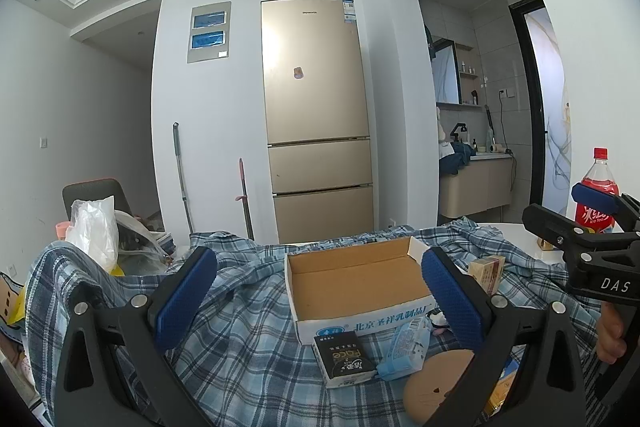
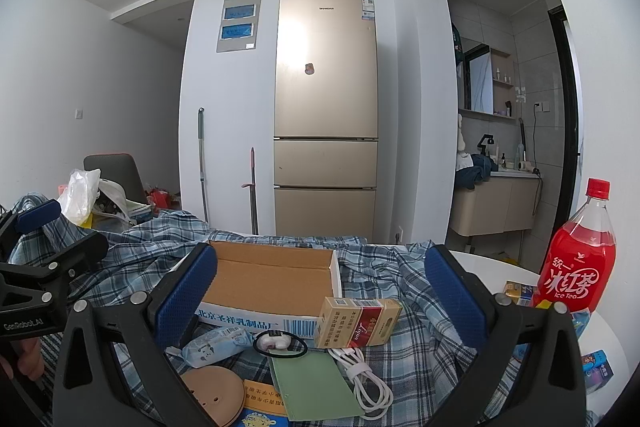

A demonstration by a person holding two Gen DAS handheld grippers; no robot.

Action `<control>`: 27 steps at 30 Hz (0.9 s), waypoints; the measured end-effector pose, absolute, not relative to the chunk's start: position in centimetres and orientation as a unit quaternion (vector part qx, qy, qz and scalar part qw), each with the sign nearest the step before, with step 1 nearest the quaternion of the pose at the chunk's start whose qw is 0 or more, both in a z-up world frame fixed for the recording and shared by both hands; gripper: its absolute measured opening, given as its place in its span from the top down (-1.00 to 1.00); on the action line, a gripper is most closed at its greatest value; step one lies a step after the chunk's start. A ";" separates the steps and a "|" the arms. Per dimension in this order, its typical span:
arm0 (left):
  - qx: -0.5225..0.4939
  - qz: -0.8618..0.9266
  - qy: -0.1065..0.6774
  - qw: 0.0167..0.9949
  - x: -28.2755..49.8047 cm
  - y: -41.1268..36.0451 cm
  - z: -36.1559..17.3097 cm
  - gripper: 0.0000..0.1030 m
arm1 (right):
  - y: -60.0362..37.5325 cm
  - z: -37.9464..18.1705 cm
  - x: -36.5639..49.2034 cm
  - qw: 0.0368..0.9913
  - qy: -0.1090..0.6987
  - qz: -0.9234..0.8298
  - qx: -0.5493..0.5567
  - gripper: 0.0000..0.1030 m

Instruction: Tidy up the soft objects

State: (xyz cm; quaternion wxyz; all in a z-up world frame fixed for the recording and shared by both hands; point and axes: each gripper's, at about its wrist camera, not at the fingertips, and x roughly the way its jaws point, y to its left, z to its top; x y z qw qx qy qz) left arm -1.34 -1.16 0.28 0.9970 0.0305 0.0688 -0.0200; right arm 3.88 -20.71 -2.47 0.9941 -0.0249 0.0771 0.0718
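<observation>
A blue plaid cloth (image 1: 248,347) (image 2: 384,267) lies rumpled over the table. On it stands an empty cardboard box (image 1: 356,279) (image 2: 272,279). A light blue tissue packet (image 1: 404,347) (image 2: 218,343) lies in front of the box, beside a black hair tie (image 2: 280,343). My left gripper (image 1: 320,291) (image 2: 60,233) hovers open above the cloth, facing the box. My right gripper (image 2: 320,291) (image 1: 576,215) is open too, to the right of the left one, with nothing between its blue pads.
On the cloth lie a black packet (image 1: 344,359), a tan round disc (image 1: 436,383) (image 2: 212,395), a red-and-tan carton (image 2: 356,323), a green notebook (image 2: 316,383) and a white cable (image 2: 364,379). A red ice tea bottle (image 2: 576,259) stands right on the white table (image 2: 492,265). A plastic bag (image 1: 94,231) sits far left.
</observation>
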 end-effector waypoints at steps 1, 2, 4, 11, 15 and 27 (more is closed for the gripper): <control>0.031 -0.020 0.069 0.997 -1.3 -1.2 0.3 -1.00 | -20.7 -2.5 3.9 0.994 0.077 0.072 -0.025 -1.00; 0.030 -0.020 0.068 0.997 -1.4 -1.1 0.3 -1.00 | -20.7 -2.5 3.9 0.994 0.077 0.071 -0.025 -1.00; 0.031 -0.020 0.066 0.997 -1.4 -1.2 0.3 -1.00 | -20.7 -2.5 3.9 0.994 0.078 0.072 -0.025 -1.00; 0.036 -0.020 0.066 0.997 -1.4 -1.5 0.2 -1.00 | -20.7 -2.5 3.9 0.994 0.076 0.072 -0.025 -1.00; 0.037 -0.021 0.064 0.997 -1.4 -1.5 0.2 -1.00 | -20.7 -2.3 3.8 0.994 0.076 0.072 -0.026 -1.00; 0.039 -0.033 0.069 0.996 -1.6 -1.7 0.1 -1.00 | -20.6 -2.2 3.7 0.994 0.078 0.072 -0.024 -1.00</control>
